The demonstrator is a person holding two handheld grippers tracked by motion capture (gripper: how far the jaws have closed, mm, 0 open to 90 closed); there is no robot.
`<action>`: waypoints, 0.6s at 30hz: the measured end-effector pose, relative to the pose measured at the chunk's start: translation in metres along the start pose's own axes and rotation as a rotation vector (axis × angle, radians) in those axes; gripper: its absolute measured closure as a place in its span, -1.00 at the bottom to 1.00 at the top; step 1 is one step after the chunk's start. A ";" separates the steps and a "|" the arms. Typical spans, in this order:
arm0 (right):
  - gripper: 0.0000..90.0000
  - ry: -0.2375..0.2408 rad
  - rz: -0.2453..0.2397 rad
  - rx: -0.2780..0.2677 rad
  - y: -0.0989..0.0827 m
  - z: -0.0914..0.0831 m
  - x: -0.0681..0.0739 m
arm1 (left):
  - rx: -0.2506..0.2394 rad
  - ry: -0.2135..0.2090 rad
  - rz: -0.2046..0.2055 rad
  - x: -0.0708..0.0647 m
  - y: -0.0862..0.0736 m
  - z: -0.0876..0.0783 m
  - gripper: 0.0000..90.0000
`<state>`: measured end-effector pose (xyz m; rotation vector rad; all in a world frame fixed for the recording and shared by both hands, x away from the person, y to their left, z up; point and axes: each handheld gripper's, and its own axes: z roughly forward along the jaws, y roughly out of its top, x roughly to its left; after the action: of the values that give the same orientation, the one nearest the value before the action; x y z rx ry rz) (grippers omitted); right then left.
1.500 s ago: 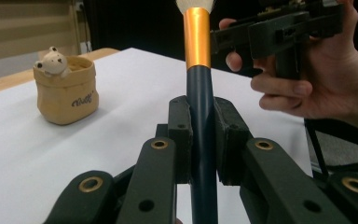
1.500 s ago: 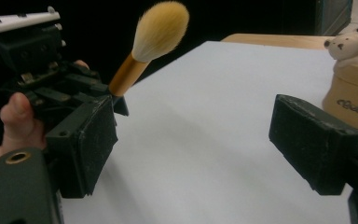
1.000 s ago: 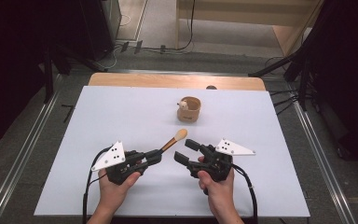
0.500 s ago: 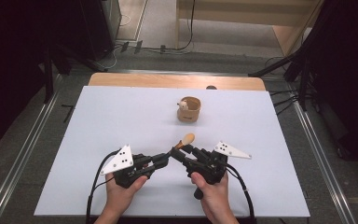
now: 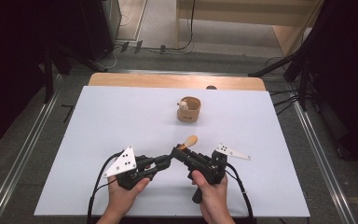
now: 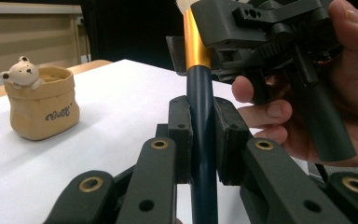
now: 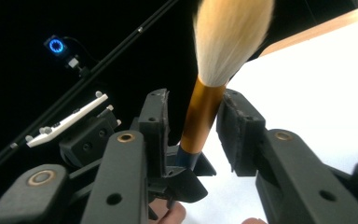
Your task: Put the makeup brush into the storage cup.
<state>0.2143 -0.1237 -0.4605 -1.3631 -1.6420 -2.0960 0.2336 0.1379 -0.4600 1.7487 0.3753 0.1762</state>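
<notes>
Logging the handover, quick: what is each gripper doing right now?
Left gripper: shut on the brush, clamping its dark handle.
Right gripper: open, jaws on either side of the brush's gold ferrule, a gap on each side.

Bear-faced tan pot (image 5: 189, 109) stands on the white table (image 5: 98, 126)

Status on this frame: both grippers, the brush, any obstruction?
Left gripper shut on makeup brush handle. Right gripper open around its gold ferrule. Bear cup stands apart; nothing obstructing.

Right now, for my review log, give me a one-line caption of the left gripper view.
Left gripper clamps the brush by its dark handle, right gripper at the gold ferrule, bear pot behind.
</notes>
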 end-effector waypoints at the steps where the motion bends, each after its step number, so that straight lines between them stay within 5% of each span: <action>1: 0.52 -0.002 0.008 -0.004 0.000 0.000 -0.001 | 0.001 -0.001 0.001 0.000 0.000 0.000 0.79; 6: 0.75 -0.002 0.056 -0.011 -0.003 -0.001 -0.004 | 0.013 0.004 0.015 -0.002 0.000 0.002 0.79; 14: 0.77 0.009 0.101 -0.010 -0.002 -0.003 -0.003 | -0.001 -0.017 0.002 -0.002 -0.001 0.004 0.74; 18: 0.77 -0.003 0.080 -0.004 -0.002 -0.003 -0.003 | 0.024 0.060 -0.004 -0.005 0.001 0.007 -0.25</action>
<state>0.2126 -0.1266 -0.4641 -1.4090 -1.5581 -2.0556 0.2316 0.1301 -0.4602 1.7689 0.4259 0.2231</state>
